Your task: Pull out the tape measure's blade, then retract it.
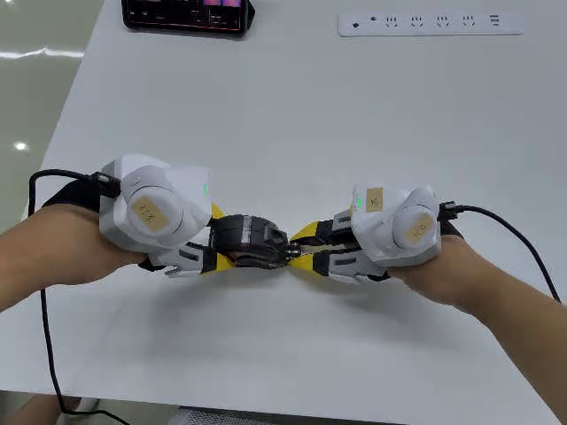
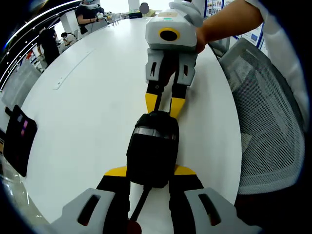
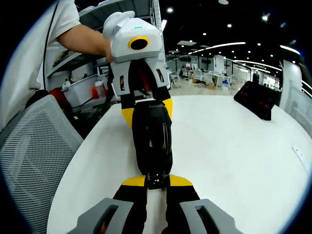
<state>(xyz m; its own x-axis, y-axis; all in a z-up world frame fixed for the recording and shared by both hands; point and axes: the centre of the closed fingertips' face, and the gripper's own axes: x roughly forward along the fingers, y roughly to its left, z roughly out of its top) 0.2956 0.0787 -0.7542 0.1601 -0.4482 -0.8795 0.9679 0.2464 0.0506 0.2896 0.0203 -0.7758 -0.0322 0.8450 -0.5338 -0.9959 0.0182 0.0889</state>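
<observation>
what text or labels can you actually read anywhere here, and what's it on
Nothing reads clearly.
Handwriting on the tan sticker on the left tool: too small.
Writing on two tan stickers on the right tool: too small.
Marks on the power strip: too small.
Screen of the dark device: blurred.
No label legible on the tape measure.

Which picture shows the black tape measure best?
The right gripper view: the tape measure lies lengthwise, the right gripper pinching its blade end. The left gripper view shows its rear, held by the left gripper. The head view shows it small.
</observation>
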